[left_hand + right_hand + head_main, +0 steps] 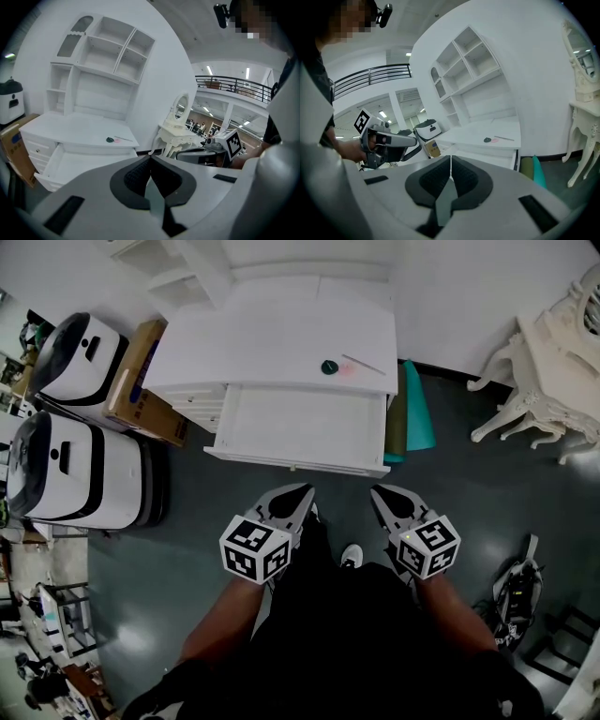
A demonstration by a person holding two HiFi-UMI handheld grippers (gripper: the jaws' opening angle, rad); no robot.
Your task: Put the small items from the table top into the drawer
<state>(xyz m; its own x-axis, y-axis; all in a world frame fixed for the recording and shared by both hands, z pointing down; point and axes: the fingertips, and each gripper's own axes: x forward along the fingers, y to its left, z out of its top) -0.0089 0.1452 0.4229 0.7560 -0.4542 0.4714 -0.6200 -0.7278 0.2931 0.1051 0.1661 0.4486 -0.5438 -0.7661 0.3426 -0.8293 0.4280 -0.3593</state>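
Item: small dark round disc (329,367) beside thin pale stick (364,365), near white worktop (244,343) front edge, above open white drawer (300,427). Clenched on nothing: left hand-held gripper (295,498), right hand-held gripper (386,498), short of drawer front.

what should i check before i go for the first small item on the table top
1. Drawer open: ok. The drawer is pulled out under the table top.
2. Items in sight: ok. The dark round item, pink item and thin stick lie close together near the table top's right front.
3. Left tongs free: ok, shut on nothing.
4. Right tongs free: ok, shut on nothing.
5. Tongs open for a grasp: not ok, both pairs are shut.
6. Tongs at the items: not ok, both are held by the person's body, short of the drawer front.
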